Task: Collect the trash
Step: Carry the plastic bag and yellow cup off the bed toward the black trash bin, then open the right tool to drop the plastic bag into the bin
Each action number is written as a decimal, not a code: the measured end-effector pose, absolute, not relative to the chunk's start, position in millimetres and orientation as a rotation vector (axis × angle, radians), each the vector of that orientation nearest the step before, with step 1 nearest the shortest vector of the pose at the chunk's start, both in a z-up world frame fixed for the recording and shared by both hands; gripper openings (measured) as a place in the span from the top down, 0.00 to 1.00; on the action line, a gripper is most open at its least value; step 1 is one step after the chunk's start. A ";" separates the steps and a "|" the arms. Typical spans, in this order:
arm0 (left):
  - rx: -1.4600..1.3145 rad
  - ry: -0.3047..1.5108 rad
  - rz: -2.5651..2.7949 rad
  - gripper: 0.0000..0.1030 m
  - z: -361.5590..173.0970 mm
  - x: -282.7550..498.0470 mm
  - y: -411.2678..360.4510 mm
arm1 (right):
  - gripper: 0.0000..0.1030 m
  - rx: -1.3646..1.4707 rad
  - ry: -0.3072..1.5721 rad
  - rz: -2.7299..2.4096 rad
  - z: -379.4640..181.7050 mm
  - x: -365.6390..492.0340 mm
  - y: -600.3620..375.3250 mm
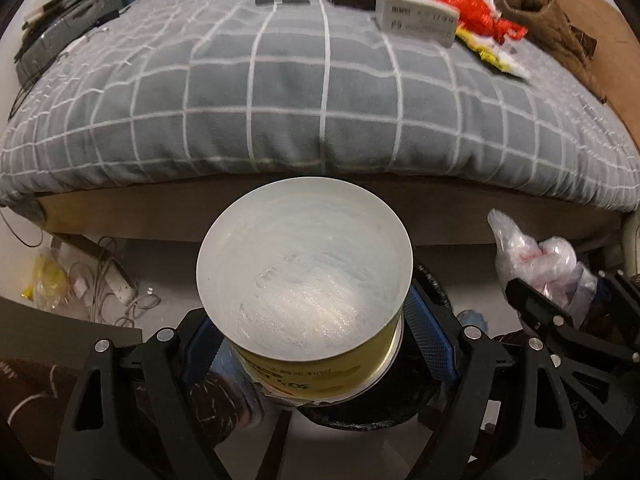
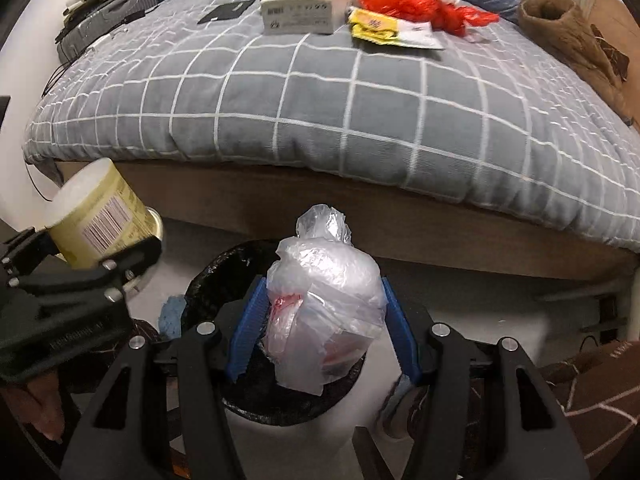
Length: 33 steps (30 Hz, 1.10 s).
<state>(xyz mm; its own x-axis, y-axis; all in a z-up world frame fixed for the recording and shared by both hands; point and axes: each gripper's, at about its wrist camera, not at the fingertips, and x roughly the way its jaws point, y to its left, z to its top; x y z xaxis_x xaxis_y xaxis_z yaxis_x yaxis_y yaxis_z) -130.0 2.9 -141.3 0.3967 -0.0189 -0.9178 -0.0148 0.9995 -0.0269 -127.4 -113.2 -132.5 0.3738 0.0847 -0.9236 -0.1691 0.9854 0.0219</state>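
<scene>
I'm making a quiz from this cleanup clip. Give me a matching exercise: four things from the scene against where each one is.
Things:
1. yellow can
2. clear plastic bag
3. red wrapper
4. power strip

Places:
A. on the grey checked quilt
B. in the right gripper
C. on the floor by the bed
D. in the left gripper

Pairs: 1-D, 2-B, 3-A, 4-C

A bedroom in a home: a bed (image 2: 320,216) under a grey checked duvet (image 2: 360,112), with a power strip (image 1: 120,284) and tangled cables on the floor.
</scene>
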 end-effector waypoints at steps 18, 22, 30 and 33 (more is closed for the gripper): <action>-0.076 1.310 0.057 0.20 -203.7 -125.7 44.0 | 0.46 -0.094 1.342 0.206 -200.7 -99.6 -80.4; -0.083 1.316 0.072 0.20 -206.8 -129.1 54.7 | 0.46 -0.105 1.366 0.214 -211.1 -99.0 -72.8; -0.087 1.311 0.111 0.20 -208.2 -136.7 73.0 | 0.44 -0.135 1.406 0.243 -236.0 -102.9 -50.4; -0.101 1.313 0.125 0.20 -207.2 -138.5 77.6 | 0.32 -0.143 1.418 0.245 -240.0 -102.3 -46.1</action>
<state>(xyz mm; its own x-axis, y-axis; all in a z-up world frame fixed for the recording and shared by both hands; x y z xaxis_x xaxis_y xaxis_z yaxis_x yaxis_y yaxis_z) -138.5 77.6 -207.2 0.2494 0.0343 -0.9678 -0.1485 0.9889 -0.0032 -102.3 -46.1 -240.0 0.1325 0.0834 -0.9877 -0.2533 0.9662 0.0476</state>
